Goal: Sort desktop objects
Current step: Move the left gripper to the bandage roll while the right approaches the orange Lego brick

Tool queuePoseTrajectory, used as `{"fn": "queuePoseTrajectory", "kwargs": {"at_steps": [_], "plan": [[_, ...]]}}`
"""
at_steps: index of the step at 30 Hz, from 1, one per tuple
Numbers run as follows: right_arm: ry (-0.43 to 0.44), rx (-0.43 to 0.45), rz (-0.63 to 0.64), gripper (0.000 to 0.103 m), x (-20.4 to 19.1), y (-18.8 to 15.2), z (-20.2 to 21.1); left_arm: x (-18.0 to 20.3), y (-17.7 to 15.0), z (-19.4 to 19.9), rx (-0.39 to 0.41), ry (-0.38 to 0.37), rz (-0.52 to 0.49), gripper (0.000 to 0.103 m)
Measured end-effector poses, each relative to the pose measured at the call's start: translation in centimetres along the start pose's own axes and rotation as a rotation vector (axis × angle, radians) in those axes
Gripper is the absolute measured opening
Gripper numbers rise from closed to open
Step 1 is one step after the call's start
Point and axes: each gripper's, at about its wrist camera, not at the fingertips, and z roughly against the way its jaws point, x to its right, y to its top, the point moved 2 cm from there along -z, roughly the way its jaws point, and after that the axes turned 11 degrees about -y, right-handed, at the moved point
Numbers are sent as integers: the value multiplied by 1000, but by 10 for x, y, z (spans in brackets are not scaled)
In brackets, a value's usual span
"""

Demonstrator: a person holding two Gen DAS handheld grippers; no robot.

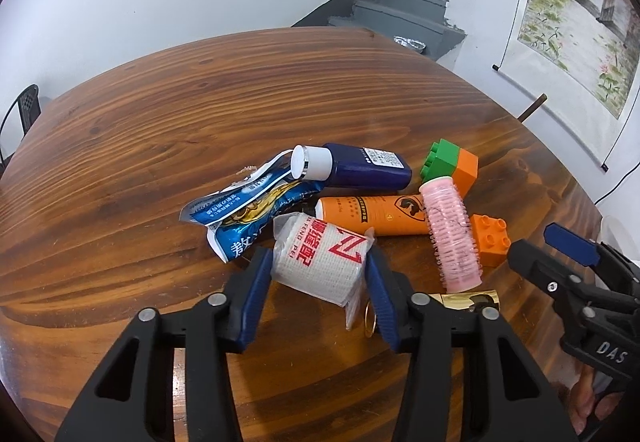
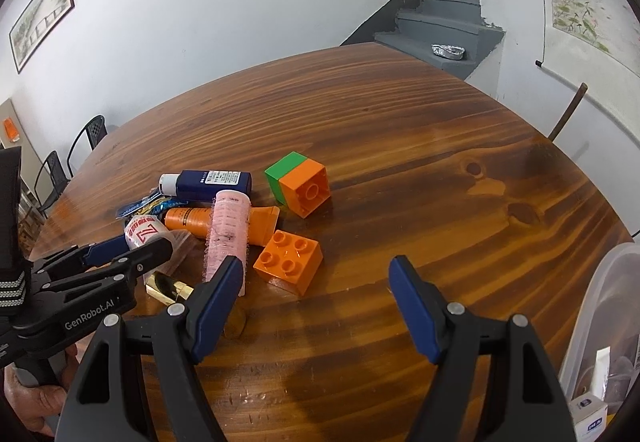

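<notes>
My left gripper is shut on a white bandage roll with red print, at the near edge of a pile on the wooden table. The roll also shows in the right wrist view. The pile holds a blue bottle, an orange tube, a pink hair roller, blue sachets, a green-orange brick and an orange brick. My right gripper is open and empty, just right of the orange brick and roller.
A gold clip and a key ring lie near the pile. A clear plastic bin with small items stands at the right edge. Chairs stand beyond the table's far left.
</notes>
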Motion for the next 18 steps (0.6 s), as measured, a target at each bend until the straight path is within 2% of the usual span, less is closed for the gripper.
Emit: {"fn": "queuePoseTrajectory", "kwargs": {"at_steps": [3,10,15,18], "plan": [[-3,-2,12,76,-2,0,-3,3,2,5,19,-5,-9,48],[12,-32,47,61,-12,0,-10,13,7,21,59,-29,-22,47],[41,-92,41,56,-17,4,-25,14,8,22,59,-33,-19,47],[18,-90,55,51,-19,7,-28,15,7,21,57,-32,-15,47]]}}
